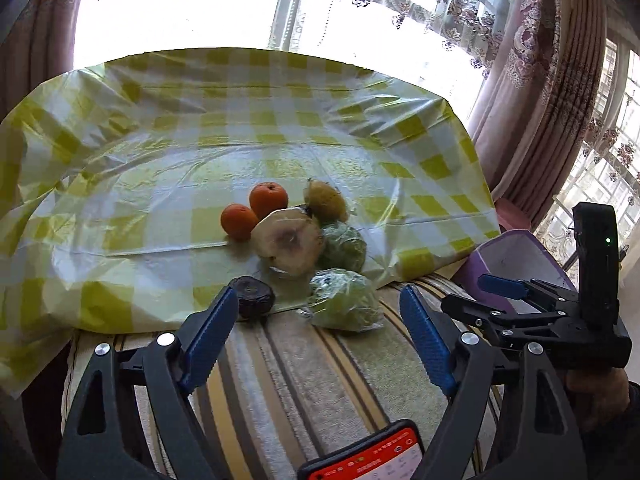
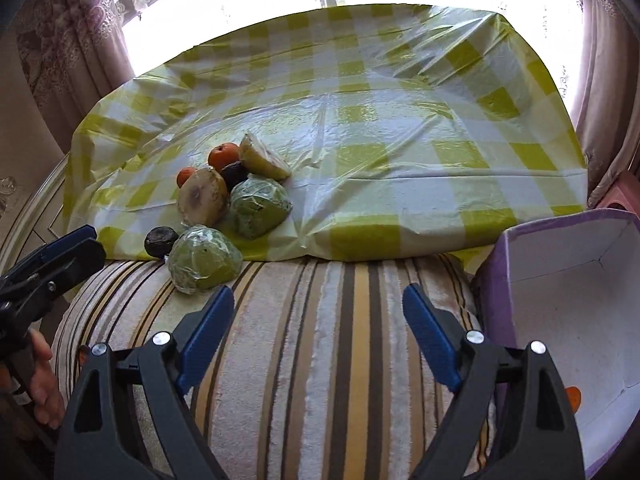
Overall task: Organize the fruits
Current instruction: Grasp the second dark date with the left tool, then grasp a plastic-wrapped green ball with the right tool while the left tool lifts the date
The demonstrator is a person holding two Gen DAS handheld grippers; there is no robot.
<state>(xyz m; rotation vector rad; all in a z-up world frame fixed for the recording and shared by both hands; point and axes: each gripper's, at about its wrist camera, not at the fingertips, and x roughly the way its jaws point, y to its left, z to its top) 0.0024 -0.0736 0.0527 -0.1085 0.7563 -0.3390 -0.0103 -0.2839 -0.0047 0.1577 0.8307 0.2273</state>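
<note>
A glossy, crinkled plastic sheet (image 2: 360, 120) is covering the upper frame, catching window glare. Below it a soft, napped striped cloth (image 2: 320, 340) is showing. Shiny film is wrapping the green fruits (image 2: 204, 258). The oranges (image 1: 269, 198) are looking smooth; the box (image 2: 560, 300) looks matt.

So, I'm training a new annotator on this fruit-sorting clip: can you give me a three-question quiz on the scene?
1. True or false: the left tool holds a fruit.
2. How many oranges lie in the pile?
3. The purple box stands: A) right of the pile, B) left of it, C) on the checked cloth.

Key: 1 false, both tools are open and hold nothing; 2 two; 3 A.
</note>
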